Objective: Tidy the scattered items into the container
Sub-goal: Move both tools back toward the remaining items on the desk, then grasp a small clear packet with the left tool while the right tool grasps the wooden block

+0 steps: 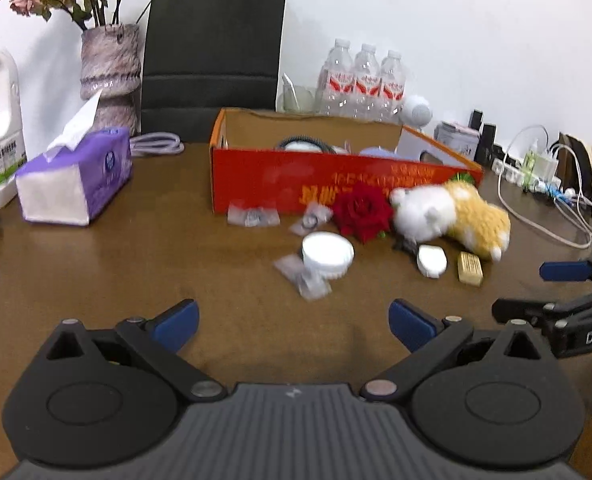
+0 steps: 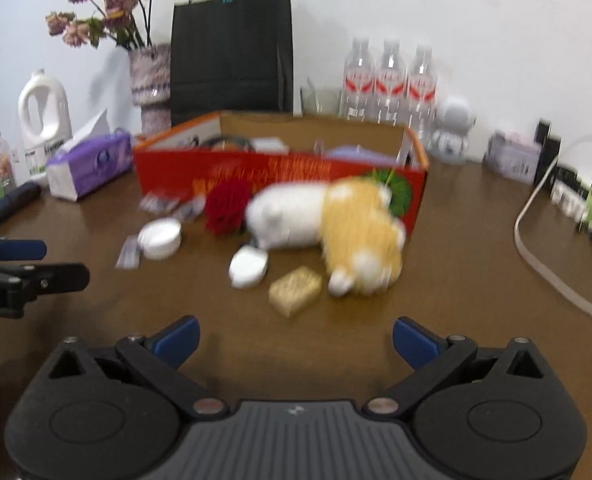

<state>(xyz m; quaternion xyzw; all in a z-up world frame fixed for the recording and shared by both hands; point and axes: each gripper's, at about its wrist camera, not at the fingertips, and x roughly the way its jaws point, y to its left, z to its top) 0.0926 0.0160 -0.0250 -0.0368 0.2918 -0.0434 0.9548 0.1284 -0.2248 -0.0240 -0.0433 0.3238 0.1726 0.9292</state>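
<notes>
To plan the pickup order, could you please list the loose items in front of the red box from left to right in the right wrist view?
White round tub → red rose → white case → gold block → plush toy.

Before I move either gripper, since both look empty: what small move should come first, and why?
Probably ease the right gripper forward toward the gold block. Its jaws are open and empty, and the block lies nearest, apart from the plush toy, outside the red box.
</notes>
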